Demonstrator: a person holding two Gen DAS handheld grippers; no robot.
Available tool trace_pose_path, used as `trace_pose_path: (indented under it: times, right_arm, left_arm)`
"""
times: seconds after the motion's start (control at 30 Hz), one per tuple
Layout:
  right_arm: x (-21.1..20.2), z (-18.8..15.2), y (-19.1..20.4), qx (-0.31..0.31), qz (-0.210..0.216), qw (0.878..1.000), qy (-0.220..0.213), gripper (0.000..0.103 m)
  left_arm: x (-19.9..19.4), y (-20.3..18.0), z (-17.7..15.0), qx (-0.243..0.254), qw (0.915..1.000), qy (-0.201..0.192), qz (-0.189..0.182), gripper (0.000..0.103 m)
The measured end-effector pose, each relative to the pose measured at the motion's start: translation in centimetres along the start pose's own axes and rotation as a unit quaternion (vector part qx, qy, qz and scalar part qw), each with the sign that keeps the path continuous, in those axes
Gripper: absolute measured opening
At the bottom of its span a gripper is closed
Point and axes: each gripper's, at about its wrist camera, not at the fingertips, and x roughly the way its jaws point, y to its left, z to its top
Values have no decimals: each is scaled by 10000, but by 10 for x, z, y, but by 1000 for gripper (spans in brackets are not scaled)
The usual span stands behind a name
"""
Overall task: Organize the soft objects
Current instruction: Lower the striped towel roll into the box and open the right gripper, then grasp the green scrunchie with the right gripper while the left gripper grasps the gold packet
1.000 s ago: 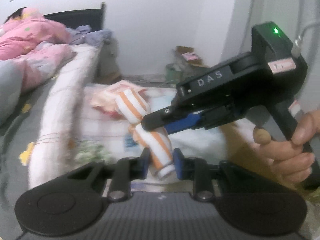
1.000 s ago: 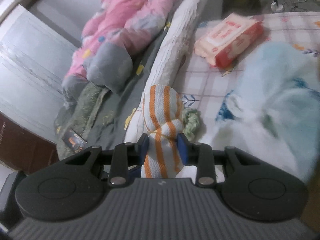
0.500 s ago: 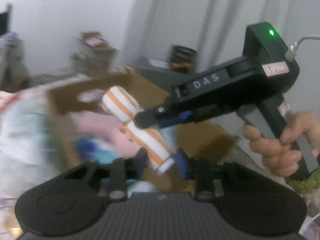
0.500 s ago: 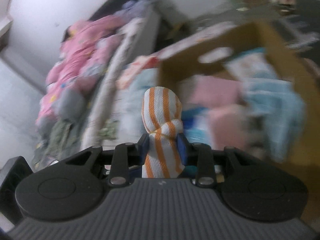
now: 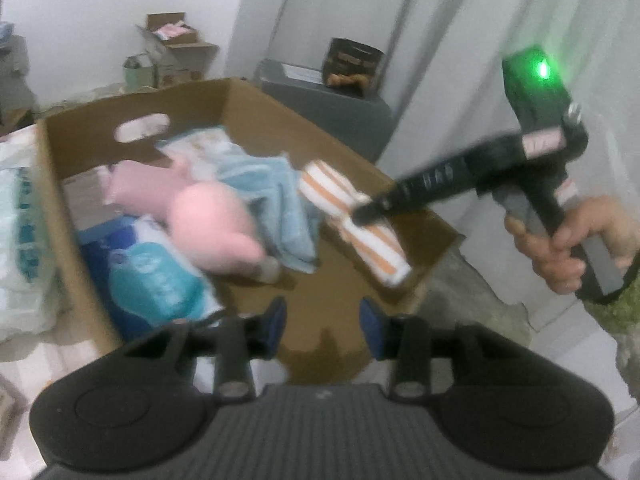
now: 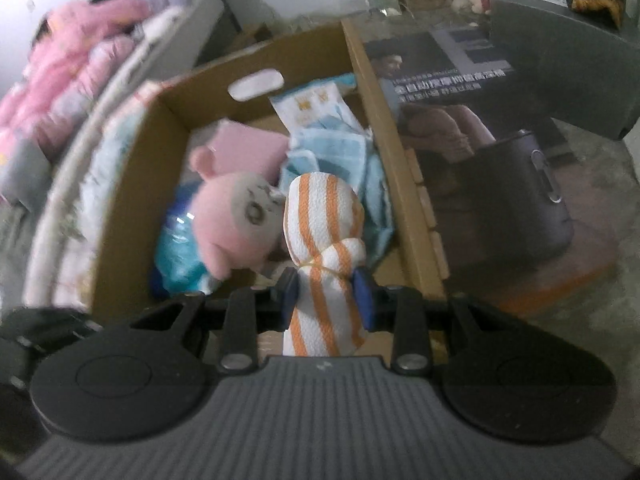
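Note:
My right gripper [image 6: 326, 296] is shut on a rolled white towel with orange stripes [image 6: 322, 220] and holds it over the right side of an open cardboard box [image 6: 372, 92]. The same towel [image 5: 352, 220] and the right gripper [image 5: 362, 210] show in the left wrist view, above the box [image 5: 60, 200]. My left gripper [image 5: 322, 318] is open and empty, above the box's near edge. Inside the box lie a pink plush toy [image 5: 212, 228], a light blue cloth [image 5: 276, 188] and a blue tissue pack [image 5: 156, 284].
A bed with pink bedding [image 6: 76, 64] lies left of the box. A dark printed carton [image 6: 480, 120] lies right of it on the grey floor. A grey cabinet [image 5: 328, 100] and small boxes [image 5: 172, 48] stand by the far wall.
Both grippers swung from the bed to over the box. My left gripper let go of the towel's end and opened. The right gripper kept the towel and carried it over the box.

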Motion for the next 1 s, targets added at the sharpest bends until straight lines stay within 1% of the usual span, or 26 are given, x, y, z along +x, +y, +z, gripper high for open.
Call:
trace_pose_path:
  times: [0.13, 0.2, 0.3, 0.37, 0.43, 0.5, 0.6, 0.67, 0.77, 0.83, 0.93, 0.97, 1.0]
  right_arm:
    - [15, -3, 9, -490, -468, 9972, 310, 33]
    - [18, -2, 17, -611, -583, 9956, 395, 34]
    - [14, 1, 23, -599, -515, 9963, 351, 35]
    - [6, 2, 28, -551, -484, 9970, 251, 38]
    - [-6, 5, 35, -499, -397, 9979, 125, 39]
    - [-18, 7, 47, -467, -206, 9987, -52, 39]
    - [-31, 12, 70, -405, 294, 9983, -299, 41]
    - [-33, 17, 89, -398, 573, 9968, -387, 41]
    - [-31, 25, 126, -421, 1102, 9920, -446, 41]
    - [-22, 31, 156, -499, 1501, 9866, -401, 41]
    - [-5, 39, 200, -687, 1905, 9791, -204, 41]
    - [2, 41, 217, -775, 2008, 9765, -105, 41]
    - [9, 43, 231, -860, 2068, 9746, -26, 41]
  left_arm:
    - [-16, 10, -1, -103, 9997, -149, 182, 45]
    - [-22, 15, -2, -146, 9993, -198, 270, 47]
    - [-31, 20, -3, -150, 9986, -300, 399, 54]
    - [-37, 23, -5, -116, 9980, -376, 504, 56]
    - [-46, 27, -7, -93, 9971, -437, 622, 60]
    - [-58, 32, -11, -98, 9959, -529, 722, 62]
    - [-79, 43, -18, -131, 9937, -692, 869, 68]
    - [-96, 53, -25, -179, 9913, -806, 1025, 70]
    - [-121, 73, -37, -267, 9870, -924, 1290, 72]
    - [-135, 86, -47, -305, 9829, -967, 1536, 74]
    - [-149, 111, -63, -384, 9766, -896, 1918, 75]
    - [-152, 119, -68, -430, 9757, -821, 1984, 76]
    - [-153, 128, -74, -449, 9764, -716, 1986, 82]
